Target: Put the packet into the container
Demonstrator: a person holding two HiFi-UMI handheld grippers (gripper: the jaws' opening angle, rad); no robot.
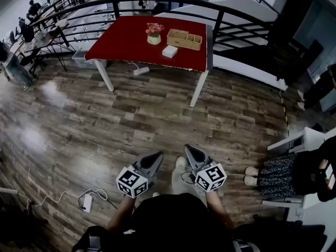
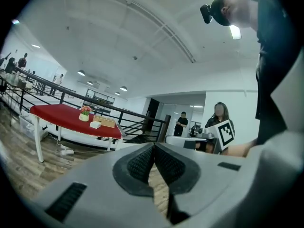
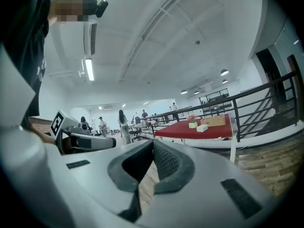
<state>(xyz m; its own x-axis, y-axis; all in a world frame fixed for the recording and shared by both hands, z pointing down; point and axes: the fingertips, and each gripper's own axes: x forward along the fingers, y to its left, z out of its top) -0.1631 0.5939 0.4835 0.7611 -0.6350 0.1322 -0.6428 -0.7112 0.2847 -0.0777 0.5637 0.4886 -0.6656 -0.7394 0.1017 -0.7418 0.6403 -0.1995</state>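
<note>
Far ahead stands a red table (image 1: 126,43). On it lie a white packet (image 1: 169,51) and, just behind it, a wicker container (image 1: 184,39) with compartments. I hold both grippers close to my body over the wooden floor, well short of the table. My left gripper (image 1: 157,154) is shut with nothing in it, and so is my right gripper (image 1: 187,148). The left gripper view shows the packet (image 2: 95,125) and the container (image 2: 107,122) small beyond the closed jaws of the left gripper (image 2: 153,145). They also appear past the right gripper (image 3: 153,141) as packet (image 3: 202,128) and container (image 3: 213,121).
A flower pot (image 1: 154,34) stands left of the container. A black railing (image 1: 220,20) curves behind the table. A seated person (image 1: 283,175) is at my right. A power strip (image 1: 87,202) with cable lies on the floor at my left, another (image 1: 140,71) under the table.
</note>
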